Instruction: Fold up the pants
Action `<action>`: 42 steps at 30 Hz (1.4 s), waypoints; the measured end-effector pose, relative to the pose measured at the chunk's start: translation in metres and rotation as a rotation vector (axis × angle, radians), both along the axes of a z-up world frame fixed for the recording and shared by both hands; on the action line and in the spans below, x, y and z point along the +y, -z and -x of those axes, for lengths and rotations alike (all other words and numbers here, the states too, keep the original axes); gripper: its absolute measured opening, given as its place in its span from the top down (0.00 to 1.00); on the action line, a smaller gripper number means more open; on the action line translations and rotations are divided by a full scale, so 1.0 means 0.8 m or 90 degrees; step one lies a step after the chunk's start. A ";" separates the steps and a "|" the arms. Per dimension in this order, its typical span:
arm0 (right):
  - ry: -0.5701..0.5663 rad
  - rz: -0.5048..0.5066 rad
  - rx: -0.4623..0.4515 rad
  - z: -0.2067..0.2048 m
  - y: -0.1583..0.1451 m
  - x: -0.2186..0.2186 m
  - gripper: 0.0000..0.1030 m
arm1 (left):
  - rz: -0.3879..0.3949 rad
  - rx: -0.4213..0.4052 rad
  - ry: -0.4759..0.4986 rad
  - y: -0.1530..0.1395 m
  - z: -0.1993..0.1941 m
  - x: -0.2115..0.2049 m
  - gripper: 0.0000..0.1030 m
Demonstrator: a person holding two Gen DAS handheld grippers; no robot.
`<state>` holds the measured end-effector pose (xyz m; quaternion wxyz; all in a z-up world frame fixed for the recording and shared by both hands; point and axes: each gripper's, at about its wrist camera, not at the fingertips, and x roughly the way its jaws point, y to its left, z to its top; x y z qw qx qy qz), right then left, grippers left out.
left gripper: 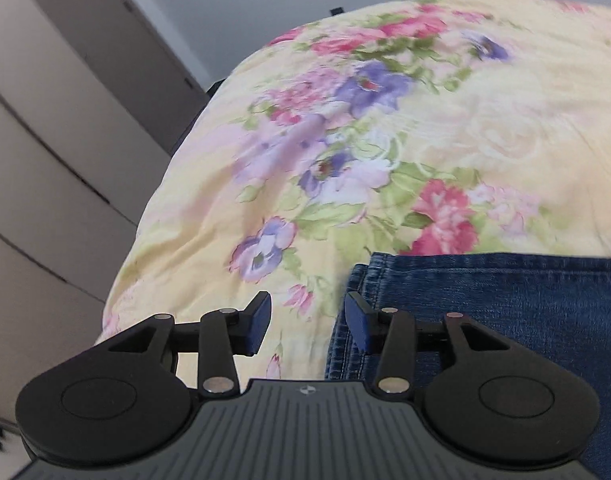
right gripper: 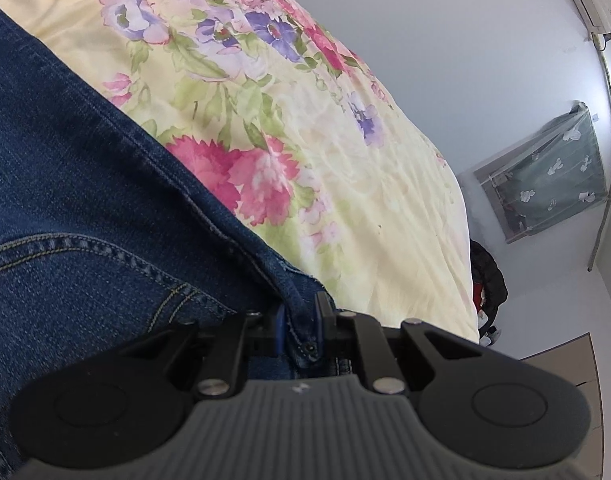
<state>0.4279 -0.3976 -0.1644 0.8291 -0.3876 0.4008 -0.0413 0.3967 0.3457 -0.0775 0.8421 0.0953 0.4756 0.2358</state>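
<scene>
The jeans (left gripper: 505, 312) lie on a bed covered with a yellow flowered bedspread (left gripper: 445, 140). In the left wrist view their hemmed edge runs across the lower right of the picture, with a corner of the denim near the middle. In the right wrist view the jeans (right gripper: 85, 180) fill the left side, a stitched seam running diagonally down toward the gripper and a curved pocket seam below it.

The right gripper (right gripper: 301, 320) is closed narrowly on a folded, seamed edge of the jeans, with a metal rivet showing between its 2 fingers. The left gripper (left gripper: 308, 322) stands wide apart and holds nothing; its right finger (left gripper: 359, 320) sits over the corner of the jeans, while its left finger (left gripper: 259, 320) is over bare bedspread.

Beyond the bed, the left wrist view shows pale cabinet doors (left gripper: 45, 140) and a grey wall. The right wrist view shows a white wall, a green patterned curtain (right gripper: 553, 176) and a dark bundle (right gripper: 487, 280) at the bed's far edge.
</scene>
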 end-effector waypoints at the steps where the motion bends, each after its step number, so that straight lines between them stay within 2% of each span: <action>1: 0.001 0.000 -0.001 0.000 0.000 0.000 0.92 | 0.037 -0.021 -0.012 -0.006 0.010 0.010 0.50; 3: 0.004 0.003 -0.001 0.000 0.000 0.001 0.92 | 0.121 -0.058 -0.021 -0.015 0.036 0.025 0.50; 5: 0.008 0.013 -0.004 0.000 0.000 0.004 0.91 | 0.181 -0.078 -0.036 -0.016 0.059 0.037 0.50; 8: 0.010 0.028 -0.006 0.002 0.000 0.008 0.90 | 0.239 -0.116 -0.076 -0.012 0.087 0.054 0.50; 11: 0.020 0.033 0.002 -0.001 0.000 0.011 0.90 | 0.303 -0.158 -0.076 -0.008 0.097 0.062 0.50; 16: 0.033 0.040 0.010 -0.005 0.001 0.014 0.89 | 0.337 -0.196 -0.031 0.001 0.066 0.054 0.48; 22: 0.031 0.053 0.021 -0.006 0.003 0.017 0.89 | 0.342 -0.188 -0.004 0.036 0.022 0.060 0.48; 24: 0.031 0.054 0.022 -0.005 0.001 0.017 0.83 | 0.344 -0.179 0.001 0.048 0.015 0.064 0.48; 25: 0.035 0.062 0.015 -0.004 0.000 0.017 0.69 | 0.349 -0.178 0.006 0.052 0.014 0.066 0.48; 26: 0.039 0.068 0.002 -0.001 -0.003 0.016 0.58 | 0.358 -0.179 0.013 0.055 0.013 0.068 0.53; 27: 0.041 0.070 -0.013 0.001 -0.007 0.015 0.55 | 0.369 -0.181 0.020 0.057 0.013 0.069 0.59; 28: 0.047 0.071 -0.028 0.003 -0.012 0.014 0.50 | 0.367 -0.180 0.023 0.058 0.012 0.068 0.61; 31: 0.072 0.078 -0.061 0.011 -0.022 0.009 0.44 | 0.335 -0.170 0.037 0.056 0.014 0.061 0.87; 33: 0.082 0.090 -0.072 0.017 -0.026 0.007 0.44 | 0.308 -0.177 0.044 0.048 0.019 0.054 0.88; 38: 0.083 0.092 -0.097 0.039 -0.035 0.012 0.44 | 0.186 -0.175 0.073 0.017 0.023 0.025 0.90; 42: 0.074 0.092 -0.108 0.057 -0.040 0.018 0.44 | 0.139 -0.176 0.060 0.004 0.021 0.023 0.90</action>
